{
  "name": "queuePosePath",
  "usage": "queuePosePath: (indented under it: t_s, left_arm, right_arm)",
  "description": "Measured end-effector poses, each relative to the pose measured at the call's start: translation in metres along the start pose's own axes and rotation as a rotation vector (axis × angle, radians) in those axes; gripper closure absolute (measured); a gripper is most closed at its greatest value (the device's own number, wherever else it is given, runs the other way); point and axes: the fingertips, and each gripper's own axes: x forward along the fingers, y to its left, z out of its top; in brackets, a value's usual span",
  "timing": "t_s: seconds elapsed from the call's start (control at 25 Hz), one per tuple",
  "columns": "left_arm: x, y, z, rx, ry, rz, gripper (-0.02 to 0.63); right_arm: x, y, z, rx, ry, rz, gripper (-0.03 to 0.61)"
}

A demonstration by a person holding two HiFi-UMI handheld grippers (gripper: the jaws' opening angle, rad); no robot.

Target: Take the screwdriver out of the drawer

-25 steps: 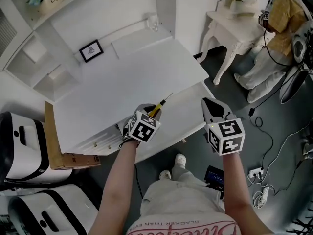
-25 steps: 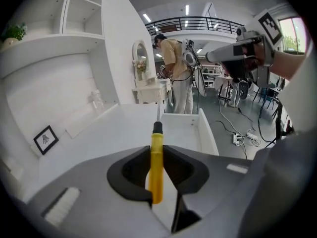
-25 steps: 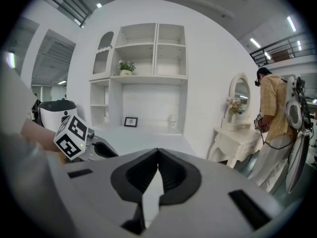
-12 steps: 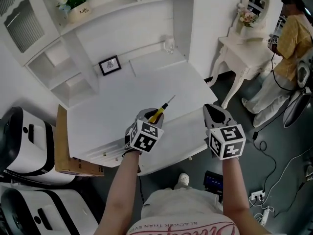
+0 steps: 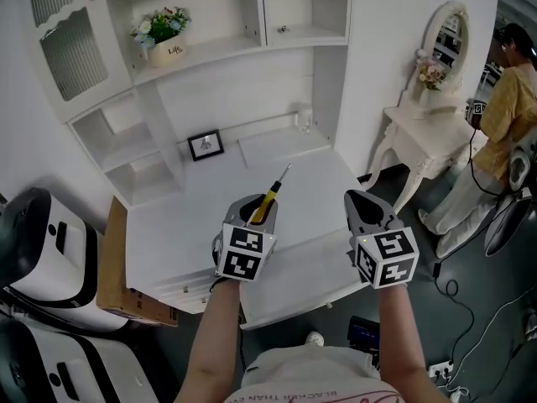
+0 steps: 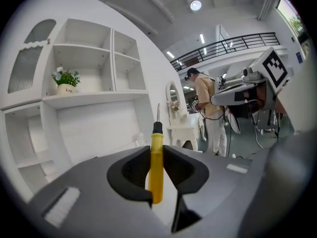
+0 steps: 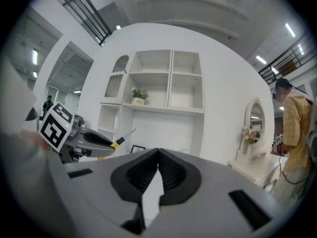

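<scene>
A white room held a broad white wooden desk (image 5: pixel 185 217), and everything else lay around that desk. Off the desk's left end stood two rounded white-and-black machines (image 5: pixel 33 250), and a flat brown cardboard sheet (image 5: pixel 112 263) leaned against the desk's left side. Along the desk's back rose a white shelved hutch (image 5: pixel 243 23); a pale pot of pink and white flowers (image 5: pixel 164 44) stood on a shelf of it, and a small black-framed picture (image 5: pixel 205 144) stood at the back of the desk, leaning on the hutch. Above the desk's front part, lifted off its surface, the left gripper (image 5: pixel 256 206) had its dark jaws clamped on the yellow plastic handle of a slim screwdriver (image 5: pixel 268 198), whose thin metal shaft pointed away toward the hutch; the left gripper view showed the handle (image 6: pixel 156 167) pinched upright between both jaws. The screwdriver was clear of the pulled-out white drawer (image 5: pixel 298 271) at the desk's front edge. Over that drawer the right gripper (image 5: pixel 361 198) hung with its jaw tips pressed together and nothing between them, as its own view (image 7: pixel 157 155) showed. Off the desk's right end stood a white dressing table with an oval mirror (image 5: pixel 415 128), and beyond it a person in a yellow top (image 5: pixel 512 107).
</scene>
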Motion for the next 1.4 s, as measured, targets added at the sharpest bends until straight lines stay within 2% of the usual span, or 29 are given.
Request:
queuePosePath:
  t_s: [0.32,0.52,0.84,1.0,1.4]
  left_arm:
    - [-0.042,0.036,0.054,-0.033,-0.196,0.152,0.528]
    - [-0.065,0.047,0.076,-0.078,-0.295,0.186,0.528]
    - [-0.097,0.065,0.108,-0.105,-0.429,0.268,0.528]
    - [-0.109,0.070,0.118,-0.118,-0.477,0.288,0.528]
    - [-0.123,0.083,0.130,-0.084,-0.517,0.331,0.528]
  right_arm:
    - [-0.001,0.006,0.045,-0.083,-0.084,0.005,0.572]
    - [-0.008,0.007,0.073,-0.087,-0.149,0.017,0.572]
    - [-0.021,0.004,0.111,-0.112,-0.242,0.007,0.572]
    - [-0.024,-0.003,0.116,-0.109,-0.257,-0.020,0.572]
    - [-0.026,-0.018,0.123,-0.077,-0.291,-0.063,0.572]
